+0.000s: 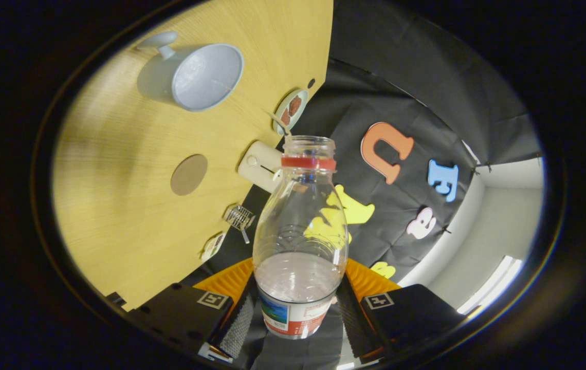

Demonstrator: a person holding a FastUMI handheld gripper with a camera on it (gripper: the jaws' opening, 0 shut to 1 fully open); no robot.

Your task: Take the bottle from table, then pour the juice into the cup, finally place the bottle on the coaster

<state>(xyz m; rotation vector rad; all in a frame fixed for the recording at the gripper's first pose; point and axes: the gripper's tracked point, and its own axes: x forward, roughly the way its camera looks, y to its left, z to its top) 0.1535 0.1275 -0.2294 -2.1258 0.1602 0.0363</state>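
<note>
The open bottle is squeezed by the hand-held gripper. Juice could be spilled on the desk if it is tipped before the cup is reached.

1. The wooden tabletop lies beyond the claw.
2. On it: a grey cup, a round coaster, a small plate, a white block and a wire piece.

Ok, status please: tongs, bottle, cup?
Tongs shut on bottle, lifted and tilted, cap off. Cup beyond, on table. Coaster free. Path clear.
</note>
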